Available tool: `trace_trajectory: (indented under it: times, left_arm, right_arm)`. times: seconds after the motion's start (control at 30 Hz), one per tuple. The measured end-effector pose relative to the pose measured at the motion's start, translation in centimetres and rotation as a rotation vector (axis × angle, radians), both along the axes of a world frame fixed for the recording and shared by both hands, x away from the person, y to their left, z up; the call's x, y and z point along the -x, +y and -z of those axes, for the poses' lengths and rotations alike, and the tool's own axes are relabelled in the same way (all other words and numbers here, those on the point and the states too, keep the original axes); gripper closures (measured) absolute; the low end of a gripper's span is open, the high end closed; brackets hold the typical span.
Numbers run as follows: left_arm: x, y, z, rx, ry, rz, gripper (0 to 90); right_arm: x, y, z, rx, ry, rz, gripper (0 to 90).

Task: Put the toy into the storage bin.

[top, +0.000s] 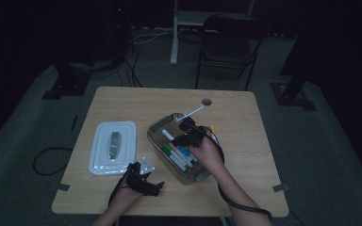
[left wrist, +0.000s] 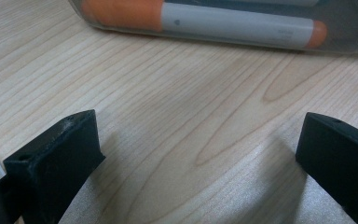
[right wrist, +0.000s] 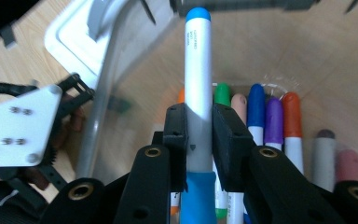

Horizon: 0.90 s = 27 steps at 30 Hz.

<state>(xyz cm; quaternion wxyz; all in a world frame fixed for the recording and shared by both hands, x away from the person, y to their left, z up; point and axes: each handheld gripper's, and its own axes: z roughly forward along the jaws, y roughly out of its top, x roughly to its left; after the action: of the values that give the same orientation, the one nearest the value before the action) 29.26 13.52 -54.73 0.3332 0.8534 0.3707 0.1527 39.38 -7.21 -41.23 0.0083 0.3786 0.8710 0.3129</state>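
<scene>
- The right gripper [right wrist: 199, 135] is clamped on a blue-capped marker [right wrist: 198, 88]; in the right gripper view both black jaws press the marker's white barrel, its blue cap pointing away from the camera.
- The small grey print on that barrel is too fine to read.
- Below the held marker, the clear plastic bin [top: 156, 135] holds more markers lying side by side: green [right wrist: 222, 94], pinkish [right wrist: 238, 105], dark blue [right wrist: 256, 105], purple [right wrist: 274, 119], orange [right wrist: 291, 112], grey [right wrist: 325, 158] and rose [right wrist: 348, 165].
- In the high view the right gripper [top: 192, 134] hovers over the bin, which sits slantwise near the middle of the table [top: 245, 122].
- The left gripper [left wrist: 200, 154] has its jaws wide apart with nothing between them, resting low over bare wood near the table's front edge.
- Just ahead of it, through the bin wall, lies an orange-and-white marker [left wrist: 223, 23]; its faint print is unreadable.
- The bin's white lid [top: 113, 147], with a grey handle, lies flat towards the table's left edge.
- A white stick [top: 195, 112] lies by a round hole [top: 206, 101] near the far edge.
- The table is pale wood grain, on grey floor in a dark room; a folding chair [top: 228, 47] and cables stand beyond.
</scene>
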Motion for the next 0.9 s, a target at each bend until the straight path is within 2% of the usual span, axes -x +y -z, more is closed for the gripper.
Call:
trace_trajectory:
  times: [0.33,0.63,0.83,0.9]
  left_arm:
    - [0.0,0.0,0.0,0.000,-0.002,-0.001,0.4]
    - [0.0,0.0,0.0,0.000,-0.001,-0.001,0.4]
    - [0.0,0.0,0.0,0.000,-0.002,-0.001,0.4]
    - [0.0,0.0,0.0,0.000,-0.002,0.000,0.4]
  right_arm:
    - [-2.7,1.5,3.5,0.083,0.126,-0.004,76.4]
    - [-3.4,2.8,4.6,0.159,0.175,-0.020,76.4]
    - [-3.6,3.1,5.1,0.187,0.205,-0.027,76.2]
    - [-3.7,3.2,5.3,0.186,0.230,-0.034,75.7]
